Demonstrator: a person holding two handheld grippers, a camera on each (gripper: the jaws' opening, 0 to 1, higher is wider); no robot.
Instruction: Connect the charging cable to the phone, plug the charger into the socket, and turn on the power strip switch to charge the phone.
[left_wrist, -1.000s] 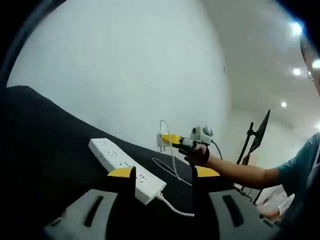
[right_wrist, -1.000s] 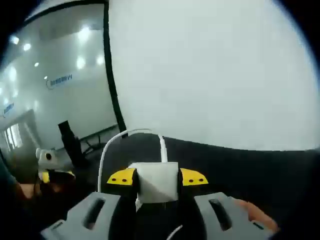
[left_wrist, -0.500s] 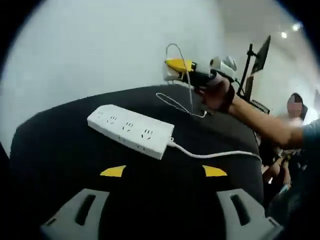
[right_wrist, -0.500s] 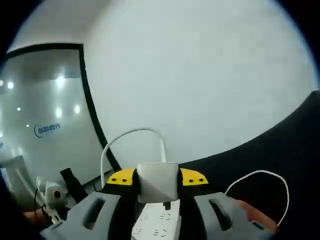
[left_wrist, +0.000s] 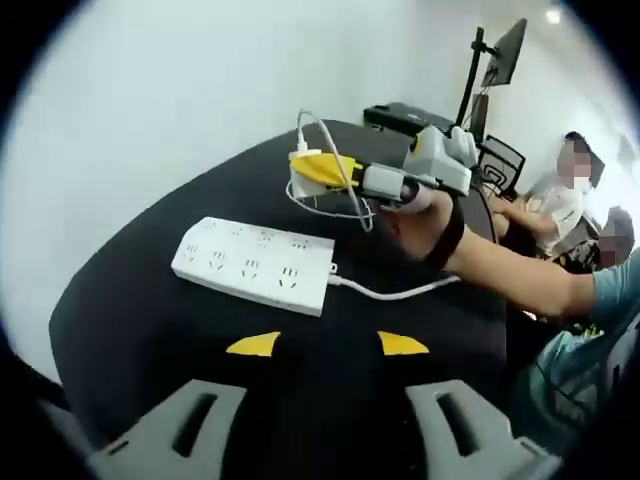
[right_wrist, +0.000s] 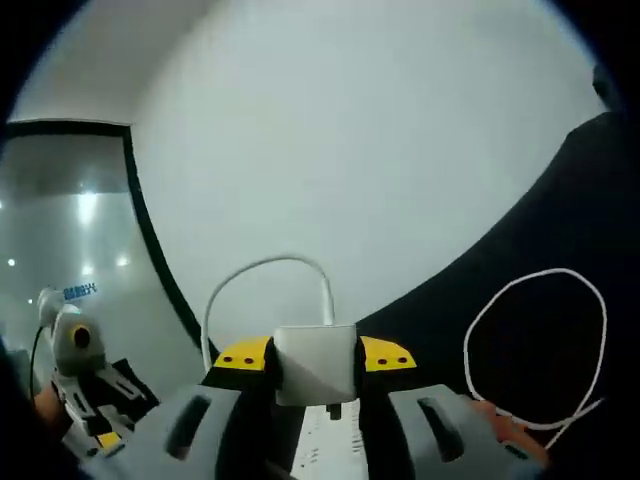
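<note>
Left gripper view: our left gripper (left_wrist: 327, 344) sits at the bottom centre, jaws spread wide with nothing between them, just black table (left_wrist: 140, 300) showing in the gap. The white power strip (left_wrist: 254, 265) lies flat on the table, centre-left of the frame, above the yellow jaw tips. Its white cord (left_wrist: 395, 293) leaves the right end and runs right.

Upper centre, we see the right gripper (left_wrist: 310, 172) coming in from the right, held by a person's hand (left_wrist: 425, 222). It is clamped on the white charger (left_wrist: 304, 186), which hangs in the air above the far side of the strip, not touching it. The thin charging cable (left_wrist: 340, 185) loops up off the charger and down around the gripper. Whether the cable's other end reaches a phone, we cannot tell.

Right gripper view: right gripper (right_wrist: 315, 358) at bottom centre, jaws closed on the charger (right_wrist: 316, 364). Cable (right_wrist: 262, 270) arcs up off its top; a further loop (right_wrist: 535, 345) lies on the table at right. A bit of the strip (right_wrist: 325, 445) shows below the charger, between the jaws. Left gripper (right_wrist: 85, 390) shows at lower left.
</note>
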